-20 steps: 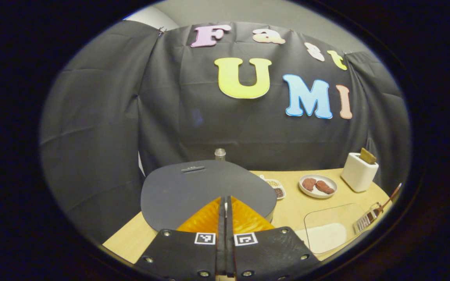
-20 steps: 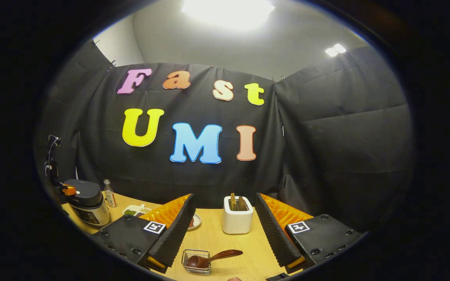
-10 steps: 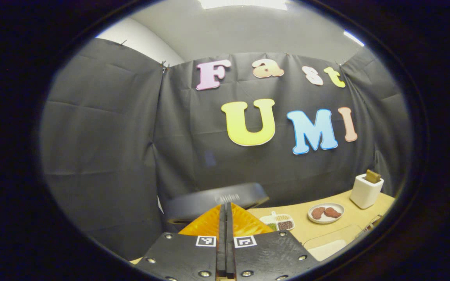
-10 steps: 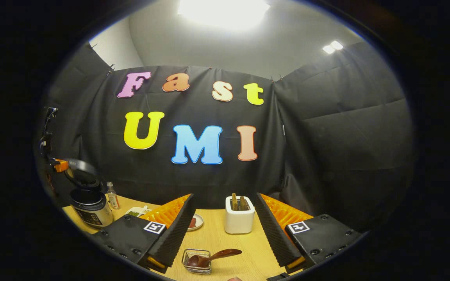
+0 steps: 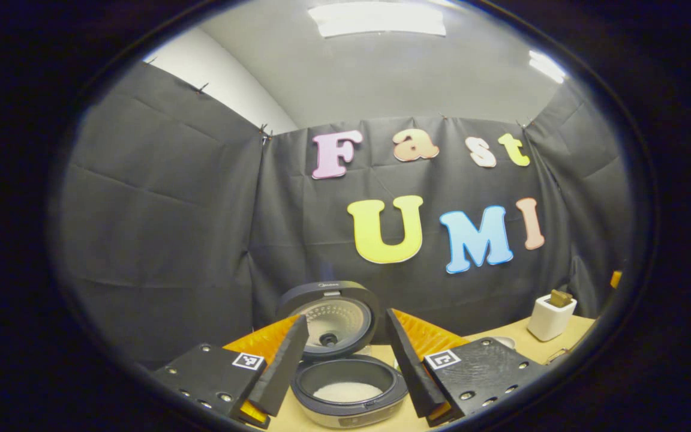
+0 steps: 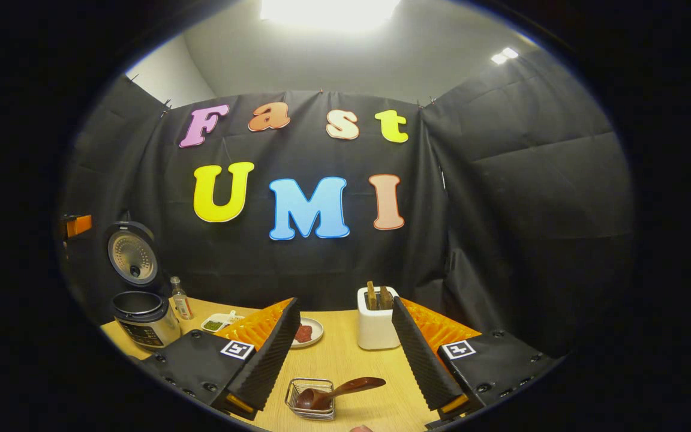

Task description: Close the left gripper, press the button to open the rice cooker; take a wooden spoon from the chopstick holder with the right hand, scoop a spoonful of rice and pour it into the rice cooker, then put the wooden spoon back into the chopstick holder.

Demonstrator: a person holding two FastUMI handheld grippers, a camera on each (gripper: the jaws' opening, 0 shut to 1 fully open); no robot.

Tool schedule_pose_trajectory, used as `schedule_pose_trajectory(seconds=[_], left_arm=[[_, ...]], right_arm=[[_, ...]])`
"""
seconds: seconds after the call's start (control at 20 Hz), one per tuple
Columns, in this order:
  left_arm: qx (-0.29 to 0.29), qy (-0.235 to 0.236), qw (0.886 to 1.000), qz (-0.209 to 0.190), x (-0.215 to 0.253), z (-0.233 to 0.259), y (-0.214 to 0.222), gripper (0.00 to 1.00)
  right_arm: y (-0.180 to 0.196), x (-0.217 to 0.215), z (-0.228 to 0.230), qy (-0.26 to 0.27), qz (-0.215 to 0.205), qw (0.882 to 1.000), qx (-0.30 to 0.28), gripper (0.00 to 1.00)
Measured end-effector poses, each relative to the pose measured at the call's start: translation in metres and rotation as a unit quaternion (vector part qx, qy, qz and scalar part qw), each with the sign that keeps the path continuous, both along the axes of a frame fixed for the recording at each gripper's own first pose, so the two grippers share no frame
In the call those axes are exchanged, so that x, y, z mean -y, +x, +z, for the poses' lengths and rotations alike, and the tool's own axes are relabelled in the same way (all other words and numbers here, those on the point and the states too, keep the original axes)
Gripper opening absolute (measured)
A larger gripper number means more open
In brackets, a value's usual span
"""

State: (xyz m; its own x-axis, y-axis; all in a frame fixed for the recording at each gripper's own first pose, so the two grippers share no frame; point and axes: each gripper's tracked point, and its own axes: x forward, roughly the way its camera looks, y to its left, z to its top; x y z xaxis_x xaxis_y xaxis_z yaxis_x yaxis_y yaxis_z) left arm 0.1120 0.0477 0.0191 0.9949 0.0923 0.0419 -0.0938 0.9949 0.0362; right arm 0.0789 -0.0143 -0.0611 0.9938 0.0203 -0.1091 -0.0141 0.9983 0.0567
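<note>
The rice cooker [image 5: 348, 390] stood open on the table [image 6: 345, 360], while the right hand-held gripper [image 6: 345, 354], jaws spread and empty, faced the chopstick holder [image 6: 378, 327] just ahead, wooden handles upright, nearer than the spread left hand-held gripper [image 5: 345, 360].

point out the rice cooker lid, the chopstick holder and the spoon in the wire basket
rice cooker lid [image 5: 329, 319]: left gripper view, inner plate.
chopstick holder [image 6: 377, 329]: right gripper view, front wall.
spoon [image 6: 354, 386]: right gripper view, handle.
</note>
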Motion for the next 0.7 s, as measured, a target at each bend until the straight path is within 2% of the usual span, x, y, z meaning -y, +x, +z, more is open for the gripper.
schedule_pose_trajectory(seconds=[0.05,0.45,0.65,0.7], left_arm=[[0.001,0.001,1.0,0.002,-0.001,0.003,-0.006,0.82],[-0.003,0.01,1.0,0.021,-0.017,0.012,-0.048,0.81],[-0.002,0.019,0.999,0.028,-0.024,0.019,-0.061,0.81],[-0.003,0.022,0.999,0.03,-0.026,0.02,-0.064,0.81]], right_arm=[[0.002,0.0,-0.007,0.002,0.001,1.0,-0.007,0.97],[0.014,0.01,-0.078,0.03,-0.011,0.996,-0.081,0.98],[0.016,0.014,-0.107,0.045,-0.024,0.992,-0.111,0.94],[0.016,0.014,-0.114,0.052,-0.026,0.991,-0.121,0.98]])
